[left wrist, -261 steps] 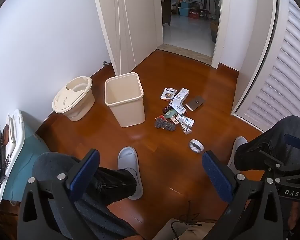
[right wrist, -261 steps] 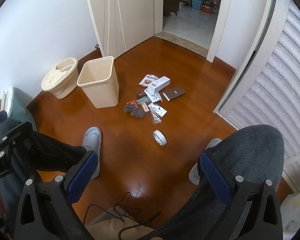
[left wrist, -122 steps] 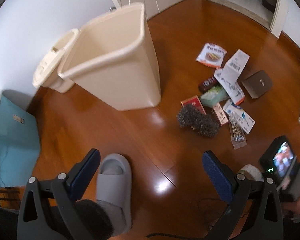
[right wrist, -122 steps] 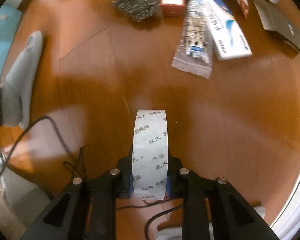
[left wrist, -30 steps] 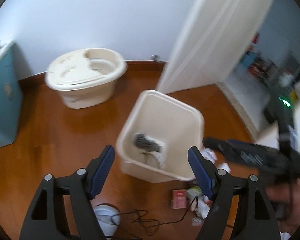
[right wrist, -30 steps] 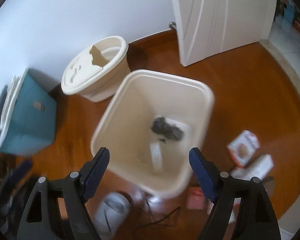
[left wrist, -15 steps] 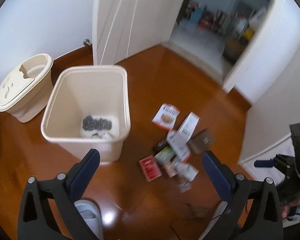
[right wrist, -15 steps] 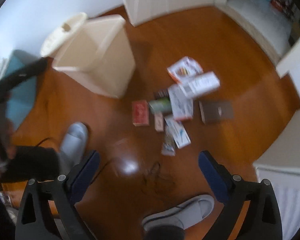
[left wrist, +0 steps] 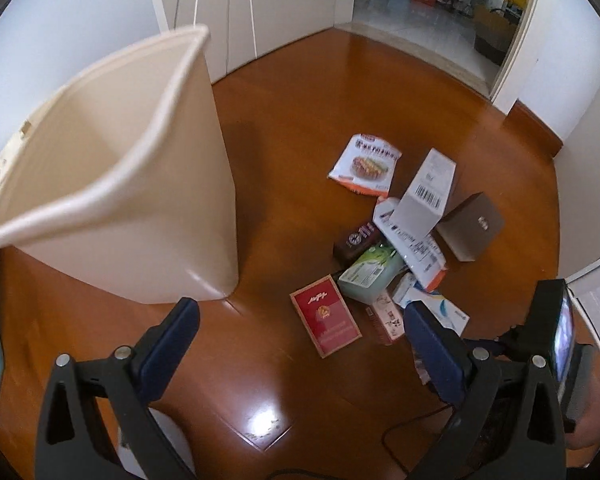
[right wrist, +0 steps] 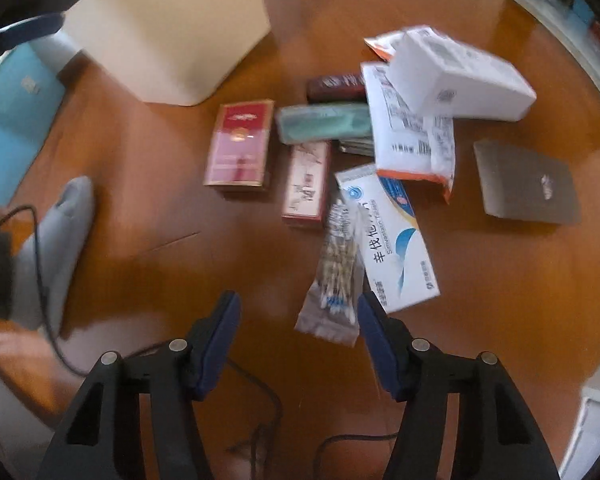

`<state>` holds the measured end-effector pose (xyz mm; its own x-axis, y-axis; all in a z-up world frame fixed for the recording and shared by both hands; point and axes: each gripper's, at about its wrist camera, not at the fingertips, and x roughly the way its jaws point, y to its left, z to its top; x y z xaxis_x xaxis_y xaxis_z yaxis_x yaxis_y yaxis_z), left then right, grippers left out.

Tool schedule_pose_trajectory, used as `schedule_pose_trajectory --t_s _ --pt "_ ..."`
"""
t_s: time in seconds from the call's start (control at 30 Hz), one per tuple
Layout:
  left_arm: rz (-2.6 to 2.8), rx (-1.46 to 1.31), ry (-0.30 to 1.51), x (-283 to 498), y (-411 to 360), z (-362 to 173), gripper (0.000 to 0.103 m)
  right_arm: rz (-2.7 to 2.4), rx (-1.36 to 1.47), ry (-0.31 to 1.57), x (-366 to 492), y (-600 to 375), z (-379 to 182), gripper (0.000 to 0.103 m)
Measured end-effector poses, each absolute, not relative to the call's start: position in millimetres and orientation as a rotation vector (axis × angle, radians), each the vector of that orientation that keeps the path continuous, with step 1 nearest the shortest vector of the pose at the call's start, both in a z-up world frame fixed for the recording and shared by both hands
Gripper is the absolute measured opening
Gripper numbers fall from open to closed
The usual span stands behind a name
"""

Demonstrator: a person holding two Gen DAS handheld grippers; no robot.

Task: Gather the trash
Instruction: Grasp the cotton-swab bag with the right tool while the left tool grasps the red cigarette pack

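A cream trash bin (left wrist: 116, 200) stands on the wood floor, also in the right wrist view (right wrist: 168, 24). Right of it lies a pile of trash: a red packet (left wrist: 325, 316) (right wrist: 239, 144), a green pack (left wrist: 370, 272), white boxes (left wrist: 426, 192) (right wrist: 458, 76), a brown box (left wrist: 470, 226) (right wrist: 526, 182), a snack pouch (left wrist: 366, 164). A clear bag of cotton swabs (right wrist: 334, 276) and a blue-white medicine box (right wrist: 390, 232) lie just ahead of my right gripper (right wrist: 298, 340), which is open and empty. My left gripper (left wrist: 300, 344) is open and empty, low over the floor before the red packet.
A grey slipper (right wrist: 56, 248) and a black cable (right wrist: 40, 280) lie left of the right gripper. A teal box (right wrist: 8, 120) stands left of the bin. A white door and an open doorway (left wrist: 420, 4) are at the back.
Both grippers have dropped low toward the floor and closer to the pile. The right gripper now hovers just before the cotton swab bag.
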<state>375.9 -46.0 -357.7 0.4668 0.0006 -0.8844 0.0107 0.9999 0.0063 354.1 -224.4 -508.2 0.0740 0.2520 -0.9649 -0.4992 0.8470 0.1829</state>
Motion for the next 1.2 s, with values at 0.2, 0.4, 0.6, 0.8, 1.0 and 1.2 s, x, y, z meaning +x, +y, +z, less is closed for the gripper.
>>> schedule_pose_trajectory --t_s 0.2,0.4,0.6,0.8,1.0,1.2 --pt "0.036 -0.031 1.112 376.2 -26.3 -381.6 0.103 0.539 -0.150 1.406 371.4 -229.1 -542.9 0.065" --pt "0.054 -0.068 1.138 371.9 -15.9 -397.4 0.103 0.566 -0.122 1.402 376.9 -216.2 -556.0 0.076" --pt "0.046 -0.049 1.153 368.5 -20.9 -408.5 0.103 0.590 -0.158 1.414 370.3 -209.7 -558.5 0.070" --pt "0.065 -0.041 1.159 372.5 -28.6 -424.5 0.103 0.511 -0.151 1.378 384.3 -207.6 -559.6 0.046" --pt "0.098 -0.123 1.208 397.7 -39.3 -461.1 0.103 0.500 -0.122 1.346 378.4 -218.1 -550.0 0.009" --pt "0.212 -0.119 1.294 418.3 -58.8 -504.9 0.103 0.491 -0.020 1.286 366.5 -254.6 -519.1 0.009"
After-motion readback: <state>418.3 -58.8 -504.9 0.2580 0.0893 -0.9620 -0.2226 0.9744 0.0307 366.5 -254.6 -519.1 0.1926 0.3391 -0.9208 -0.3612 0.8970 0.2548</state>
